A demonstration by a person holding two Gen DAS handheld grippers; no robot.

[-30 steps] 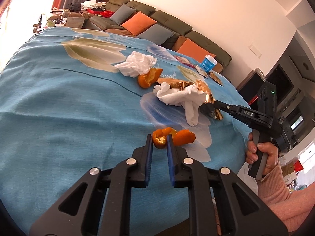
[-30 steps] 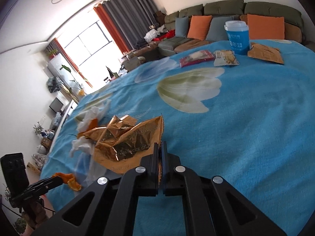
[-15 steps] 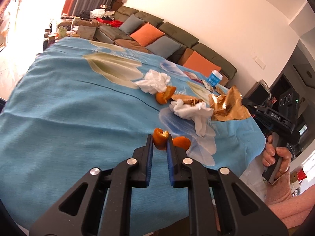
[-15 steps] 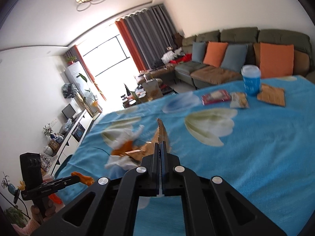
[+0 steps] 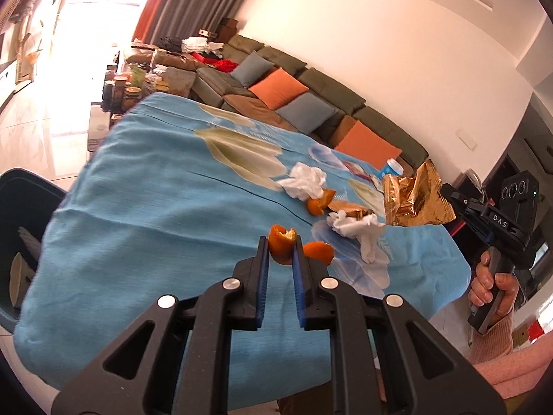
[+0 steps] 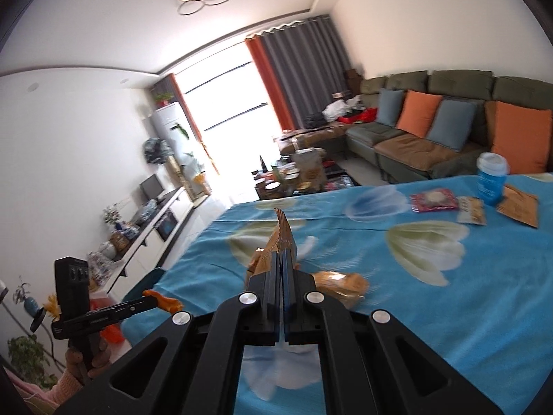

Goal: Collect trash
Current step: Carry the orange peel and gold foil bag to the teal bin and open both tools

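My left gripper is shut on an orange peel and holds it above the blue flowered tablecloth; it also shows in the right wrist view. My right gripper is shut on a crumpled gold wrapper, seen edge-on; in the left wrist view the wrapper hangs in the air over the table's right side. On the cloth lie two white tissues, more orange peel and a brown packet.
A dark bin stands on the floor left of the table. A blue cup, a red packet and snack wrappers lie at the table's far side. A sofa with orange and grey cushions stands behind.
Both grippers have lifted and pulled back from the table. The gold wrapper rose off the cloth in the right gripper; the orange peel rose in the left gripper.
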